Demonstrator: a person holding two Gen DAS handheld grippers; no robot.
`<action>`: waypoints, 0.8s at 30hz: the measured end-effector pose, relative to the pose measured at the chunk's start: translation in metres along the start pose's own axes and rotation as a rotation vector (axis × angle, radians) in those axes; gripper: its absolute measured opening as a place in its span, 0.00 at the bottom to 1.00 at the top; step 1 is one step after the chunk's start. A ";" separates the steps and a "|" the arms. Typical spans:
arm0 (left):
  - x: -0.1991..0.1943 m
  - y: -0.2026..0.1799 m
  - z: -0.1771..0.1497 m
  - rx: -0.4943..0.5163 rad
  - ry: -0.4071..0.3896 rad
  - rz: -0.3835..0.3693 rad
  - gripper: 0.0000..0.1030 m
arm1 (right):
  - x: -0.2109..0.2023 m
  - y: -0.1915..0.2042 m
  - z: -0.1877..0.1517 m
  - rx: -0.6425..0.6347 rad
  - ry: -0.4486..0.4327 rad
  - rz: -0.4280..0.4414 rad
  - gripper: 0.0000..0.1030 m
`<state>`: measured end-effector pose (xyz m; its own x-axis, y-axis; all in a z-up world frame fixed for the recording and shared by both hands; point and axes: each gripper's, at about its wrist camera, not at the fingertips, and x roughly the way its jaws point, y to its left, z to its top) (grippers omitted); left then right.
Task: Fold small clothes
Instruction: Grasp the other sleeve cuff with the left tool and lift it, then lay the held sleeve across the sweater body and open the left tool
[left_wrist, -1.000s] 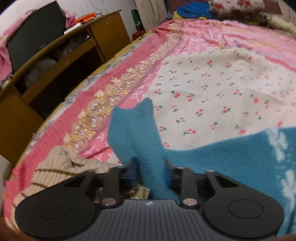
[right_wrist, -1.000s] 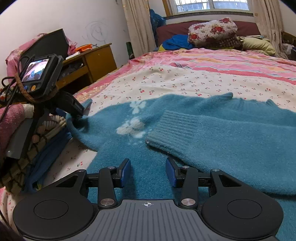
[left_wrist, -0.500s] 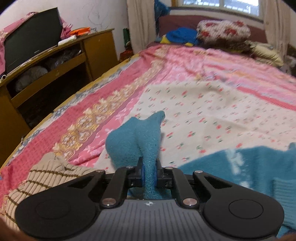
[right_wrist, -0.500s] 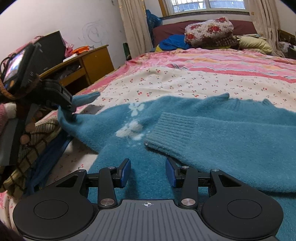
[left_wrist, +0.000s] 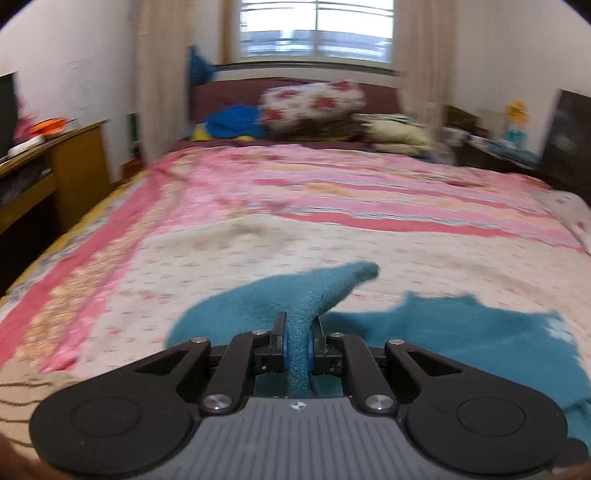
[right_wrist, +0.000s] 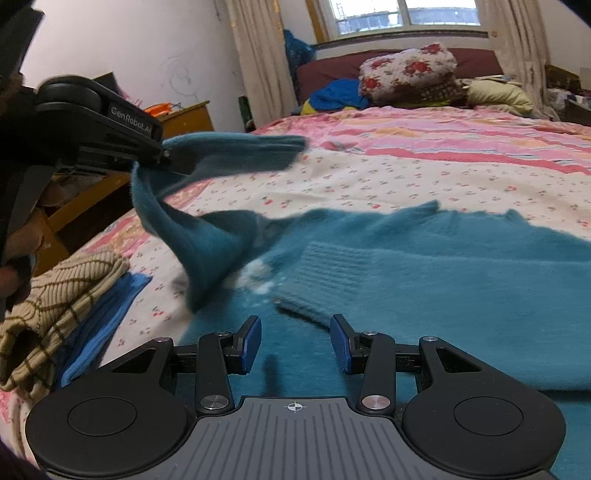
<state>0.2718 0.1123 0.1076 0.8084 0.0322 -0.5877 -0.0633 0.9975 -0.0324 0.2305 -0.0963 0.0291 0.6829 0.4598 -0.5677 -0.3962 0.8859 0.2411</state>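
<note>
Across the near half of the bed, a teal sweater is lying spread over the cherry-print sheet, one ribbed cuff folded in over its body. The left gripper is clamping the other sleeve between its blue pads, jaws closed tight on the knit, and is holding it up off the sheet so that the fabric is draping down in a slack loop toward the sweater's white patch. The sleeve's free end is sticking out past the fingers, pointing across the bed. The right gripper is hovering just over the sweater's lower body, its jaws standing apart with nothing between them, the cuff lying just ahead of its fingertips.

Beyond the sweater's far edge, the sheet and the pink striped cover are lying bare up to the pillows at the headboard. Along the left edge of the bed, a striped beige garment is sitting on something blue, possibly another folded piece, though the view there is crowded. A wooden desk is standing close beside that edge.
</note>
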 end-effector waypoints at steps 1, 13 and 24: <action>0.000 -0.010 -0.002 0.016 0.004 -0.023 0.15 | -0.003 -0.005 0.000 0.009 -0.003 -0.009 0.40; 0.021 -0.062 -0.051 0.158 0.104 -0.131 0.16 | -0.019 -0.063 0.000 0.135 -0.009 -0.105 0.40; 0.017 -0.054 -0.069 0.150 0.119 -0.153 0.16 | -0.001 -0.090 0.013 0.384 0.014 0.055 0.43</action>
<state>0.2490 0.0545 0.0438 0.7270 -0.1187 -0.6763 0.1491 0.9887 -0.0133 0.2736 -0.1761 0.0183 0.6577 0.5090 -0.5553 -0.1715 0.8190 0.5476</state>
